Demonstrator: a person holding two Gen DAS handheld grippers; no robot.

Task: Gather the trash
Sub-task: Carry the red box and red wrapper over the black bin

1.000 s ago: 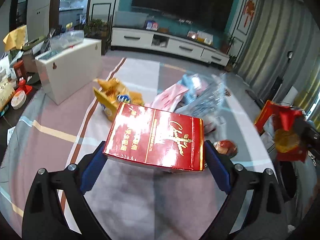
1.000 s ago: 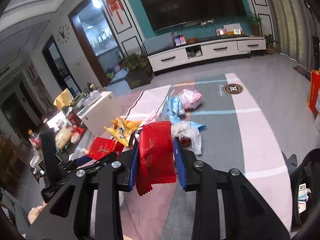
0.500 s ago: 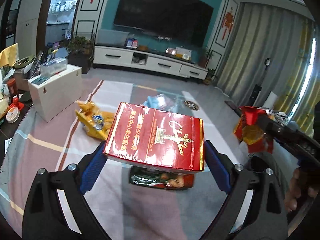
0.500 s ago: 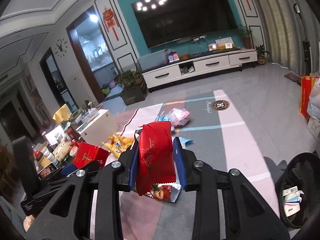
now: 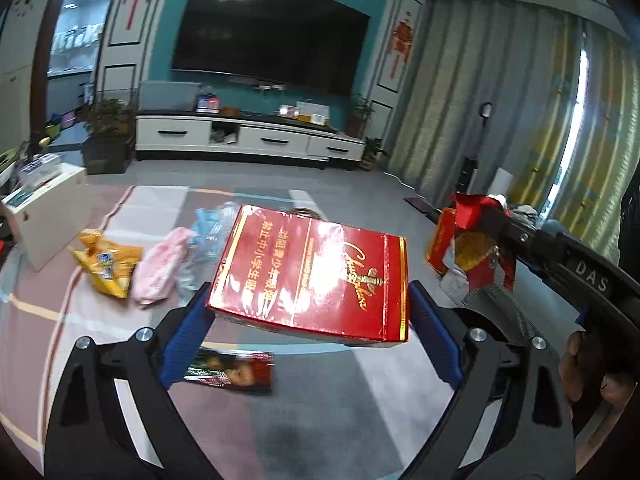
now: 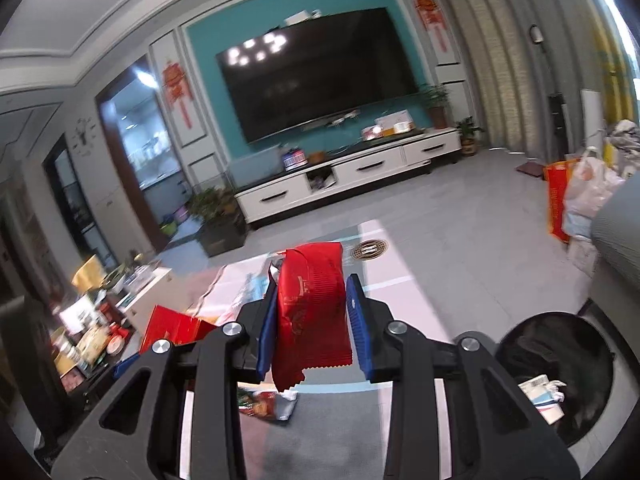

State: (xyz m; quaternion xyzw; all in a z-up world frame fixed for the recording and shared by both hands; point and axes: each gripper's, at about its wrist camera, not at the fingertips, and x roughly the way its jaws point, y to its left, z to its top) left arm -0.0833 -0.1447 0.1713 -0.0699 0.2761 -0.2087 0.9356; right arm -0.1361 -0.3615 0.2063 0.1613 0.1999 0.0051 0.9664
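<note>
My left gripper (image 5: 308,312) is shut on a flat red box (image 5: 312,276) with gold lettering, held level above the rug. My right gripper (image 6: 312,320) is shut on a red snack wrapper (image 6: 310,308); the wrapper also shows in the left wrist view (image 5: 476,240), to the right of the box. The red box shows at lower left in the right wrist view (image 6: 168,326). A black-lined trash bin (image 6: 556,364) with paper in it stands low at the right, below my right gripper. On the rug lie a dark red snack packet (image 5: 232,372), a yellow wrapper (image 5: 106,264), a pink bag (image 5: 160,268) and a blue plastic bag (image 5: 208,228).
A white cabinet (image 5: 44,216) stands at the left with clutter beyond it. A white TV console (image 5: 248,140) runs along the far wall under a large TV. Red and white bags (image 6: 576,196) sit by the curtains at right. A grey sofa edge (image 6: 616,232) is at far right.
Both grippers have risen and tilted up, each keeping its hold. The rug trash now sits lower and farther away, and the trash bin has come further into the right wrist view.
</note>
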